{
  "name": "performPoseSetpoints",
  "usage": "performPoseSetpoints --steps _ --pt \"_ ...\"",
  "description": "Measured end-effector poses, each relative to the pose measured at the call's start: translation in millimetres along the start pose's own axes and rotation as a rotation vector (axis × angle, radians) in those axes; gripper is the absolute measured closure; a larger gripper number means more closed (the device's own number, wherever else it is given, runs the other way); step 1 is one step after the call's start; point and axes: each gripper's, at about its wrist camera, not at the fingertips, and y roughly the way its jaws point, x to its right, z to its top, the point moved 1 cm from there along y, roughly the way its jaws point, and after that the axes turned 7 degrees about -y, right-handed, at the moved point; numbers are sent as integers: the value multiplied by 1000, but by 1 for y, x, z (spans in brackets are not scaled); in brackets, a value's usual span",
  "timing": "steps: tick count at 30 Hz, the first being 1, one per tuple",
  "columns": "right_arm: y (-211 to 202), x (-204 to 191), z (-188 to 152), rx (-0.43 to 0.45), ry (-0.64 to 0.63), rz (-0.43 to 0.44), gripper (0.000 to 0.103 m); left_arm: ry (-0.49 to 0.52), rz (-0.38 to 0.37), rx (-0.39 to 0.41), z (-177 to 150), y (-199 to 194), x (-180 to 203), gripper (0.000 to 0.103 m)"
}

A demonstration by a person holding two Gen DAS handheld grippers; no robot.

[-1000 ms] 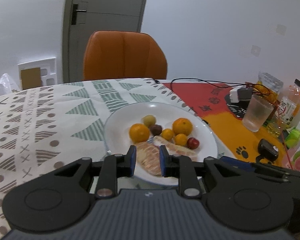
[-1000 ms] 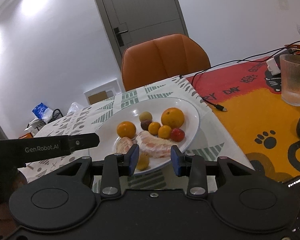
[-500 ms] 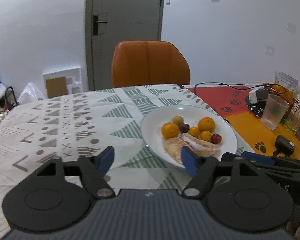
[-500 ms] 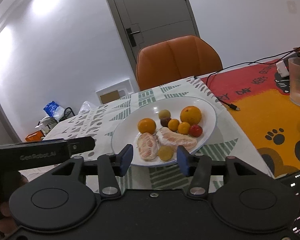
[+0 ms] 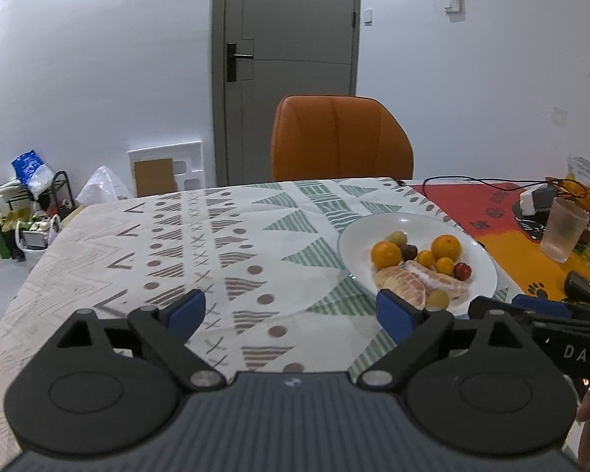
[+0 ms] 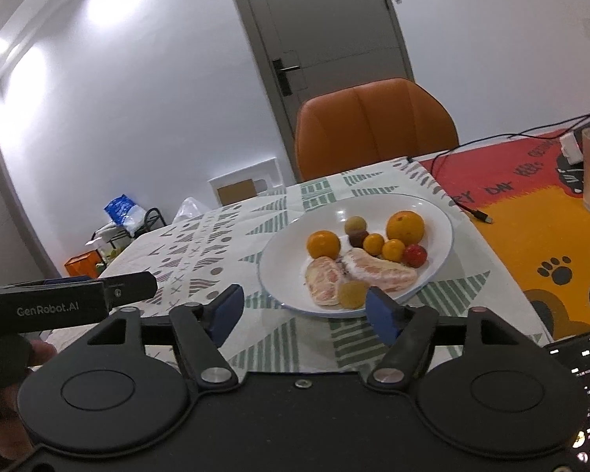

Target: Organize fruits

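A white plate [image 5: 487,271] [image 6: 440,228] holds two oranges [image 5: 445,246] [image 6: 323,244], peeled pomelo pieces [image 5: 403,284] [image 6: 377,267], small kumquats [image 6: 373,244], a red fruit [image 6: 415,255] and small yellow and dark fruits. My left gripper [image 5: 291,310] is open and empty, above the tablecloth left of the plate. My right gripper [image 6: 306,310] is open and empty, just in front of the plate's near rim.
An orange chair [image 5: 340,137] stands behind the table. A ribbed glass [image 5: 564,228], a black cable [image 6: 475,212], packets and bottles sit on the red-orange mat [image 6: 530,228] at right. A phone [image 6: 585,385] lies at near right. Clutter [image 5: 23,212] is on the floor at left.
Both grippers opened wide and drew back from the plate. The left one let go of a pomelo piece, which now lies on the plate, and shifted left.
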Motion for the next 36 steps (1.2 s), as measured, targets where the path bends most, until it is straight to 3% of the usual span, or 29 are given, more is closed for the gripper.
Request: performPoseSetpoints --steps 6,17,23,36 --pt "-5 -16 -3 0 -34 35 28 -24 40 5 -7 -18 -18 7" --pt "-17 -50 -4 20 -105 80 6 -54 120 5 -18 -53 -54 2" --pt "-21 -66 -4 7 -149 96 0 -78 150 8 -25 -68 -75 1" --pt "-34 -90 -6 -50 -190 99 0 -103 190 31 -28 -103 -100 0"
